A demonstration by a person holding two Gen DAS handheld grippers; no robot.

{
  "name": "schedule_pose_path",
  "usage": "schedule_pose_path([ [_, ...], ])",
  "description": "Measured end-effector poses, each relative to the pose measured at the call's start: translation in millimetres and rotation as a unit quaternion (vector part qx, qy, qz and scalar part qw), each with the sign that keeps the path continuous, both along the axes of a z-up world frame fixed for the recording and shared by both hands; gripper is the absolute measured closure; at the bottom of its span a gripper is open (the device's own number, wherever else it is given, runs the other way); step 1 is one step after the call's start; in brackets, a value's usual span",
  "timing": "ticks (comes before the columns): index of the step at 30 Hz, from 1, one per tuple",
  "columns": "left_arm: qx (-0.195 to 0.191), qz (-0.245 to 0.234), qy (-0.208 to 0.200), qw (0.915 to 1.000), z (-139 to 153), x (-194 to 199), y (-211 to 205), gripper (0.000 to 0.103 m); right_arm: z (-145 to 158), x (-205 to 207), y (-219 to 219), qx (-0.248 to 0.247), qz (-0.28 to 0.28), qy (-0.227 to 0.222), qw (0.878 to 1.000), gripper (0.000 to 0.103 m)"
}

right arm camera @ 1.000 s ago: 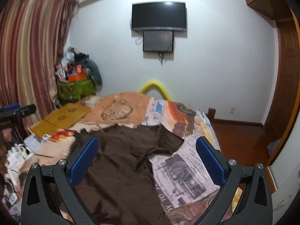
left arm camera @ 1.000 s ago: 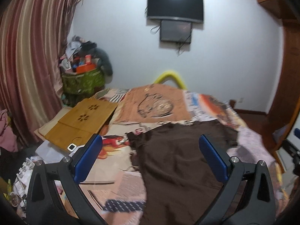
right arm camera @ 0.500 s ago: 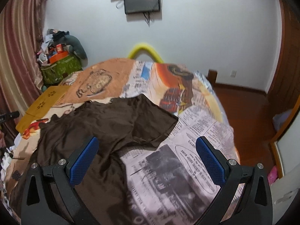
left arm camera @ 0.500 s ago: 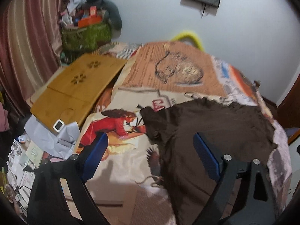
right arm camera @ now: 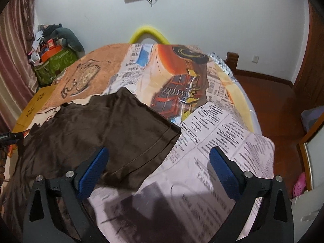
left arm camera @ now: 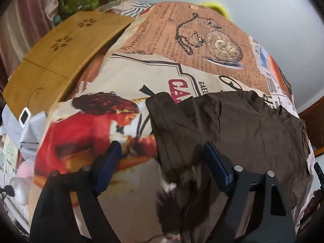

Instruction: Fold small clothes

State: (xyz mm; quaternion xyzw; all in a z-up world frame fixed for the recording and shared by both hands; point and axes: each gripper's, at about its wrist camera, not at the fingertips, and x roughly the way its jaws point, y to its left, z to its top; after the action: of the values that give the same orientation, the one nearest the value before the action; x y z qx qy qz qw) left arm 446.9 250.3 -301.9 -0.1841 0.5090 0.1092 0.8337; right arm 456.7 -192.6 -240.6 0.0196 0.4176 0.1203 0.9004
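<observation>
Our left tool [left arm camera: 162,160] and right tool [right arm camera: 159,165] are both wide, empty and closing above the brown shirt [right arm camera: 97,129] spread on the bed [right arm camera: 222,141], which we judge soft, light and limp, best pinched at a sleeve hem.

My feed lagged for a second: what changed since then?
Both tools dropped toward the brown shirt, tilting down. The left tool now straddles its left sleeve, the right tool its right sleeve, jaws closing but gripping nothing. The shirt lies unmoved on the bedspread.
</observation>
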Motion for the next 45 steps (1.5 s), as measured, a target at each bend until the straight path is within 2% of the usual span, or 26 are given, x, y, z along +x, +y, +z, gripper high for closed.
schedule_pose_path([
  [3, 0.012, -0.011, 0.000, 0.9999, -4.8, 13.7, -2.6, 0.027, -6.6, 13.8, -3.4, 0.014, 0.002, 0.011, 1.000, 0.012],
  [7, 0.049, -0.031, 0.007, 0.9983, -15.9, 30.6, -7.3, 0.035, -13.6, 30.0, -4.2, 0.032, 0.013, 0.027, 0.999, 0.019],
  [10, 0.064, -0.034, 0.011, 0.9973, -21.0, 39.4, -7.5, 0.045, -15.8, 38.9, -3.8, 0.025, 0.015, 0.022, 0.999, 0.027],
  [12, 0.069, -0.040, 0.013, 0.9967, -23.8, 45.5, -7.8, 0.059, -16.2, 41.5, -3.4, 0.024, 0.017, 0.018, 0.999, 0.033],
  [14, 0.065, -0.045, 0.016, 0.9968, -26.2, 50.4, -6.9, 0.064, -17.3, 42.6, -1.8, 0.019, 0.017, 0.014, 1.000, 0.046],
  [18, 0.039, -0.035, 0.018, 0.9985, -30.1, 59.3, 2.1, 0.069, -20.6, 40.0, 8.4, -0.020, 0.033, 0.001, 0.999, 0.063],
  [19, 0.033, -0.031, 0.019, 0.9988, -31.2, 61.3, 5.1, 0.072, -20.8, 39.5, 10.1, -0.022, 0.042, -0.001, 0.999, 0.073],
  [20, 0.032, -0.028, 0.020, 0.9989, -32.4, 62.0, 5.1, 0.080, -20.8, 39.8, 11.4, -0.025, 0.048, -0.001, 0.999, 0.088],
  [21, 0.032, -0.027, 0.022, 0.9989, -32.9, 62.9, 5.6, 0.087, -20.5, 40.4, 12.7, -0.027, 0.053, 0.000, 0.998, 0.094],
  [24, 0.036, -0.034, 0.023, 0.9985, -30.6, 63.3, 2.3, 0.093, -18.5, 40.6, 14.7, -0.042, 0.058, -0.010, 0.997, 0.095],
  [28, 0.067, -0.057, 0.013, 0.9960, -18.2, 63.9, -11.6, 0.095, -16.0, 45.7, 3.9, -0.052, 0.042, -0.014, 0.998, 0.096],
  [32, 0.076, -0.077, -0.008, 0.9941, 1.3, 70.4, -28.0, 0.095, -12.4, 51.8, -14.0, -0.063, 0.020, -0.016, 0.998, 0.096],
  [36, 0.103, -0.091, -0.030, 0.9901, 23.1, 79.7, -50.9, 0.096, -8.8, 51.7, -19.0, -0.063, 0.017, -0.010, 0.998, 0.096],
  [41, 0.090, -0.114, -0.068, 0.9871, 56.0, 85.7, -80.9, 0.096, -2.4, 44.3, -16.2, -0.058, 0.025, -0.014, 0.998, 0.096],
  [45, 0.070, -0.147, -0.074, 0.9839, 68.9, 88.1, -108.9, 0.096, 0.7, 42.9, -15.5, -0.040, 0.027, -0.014, 0.999, 0.096],
])
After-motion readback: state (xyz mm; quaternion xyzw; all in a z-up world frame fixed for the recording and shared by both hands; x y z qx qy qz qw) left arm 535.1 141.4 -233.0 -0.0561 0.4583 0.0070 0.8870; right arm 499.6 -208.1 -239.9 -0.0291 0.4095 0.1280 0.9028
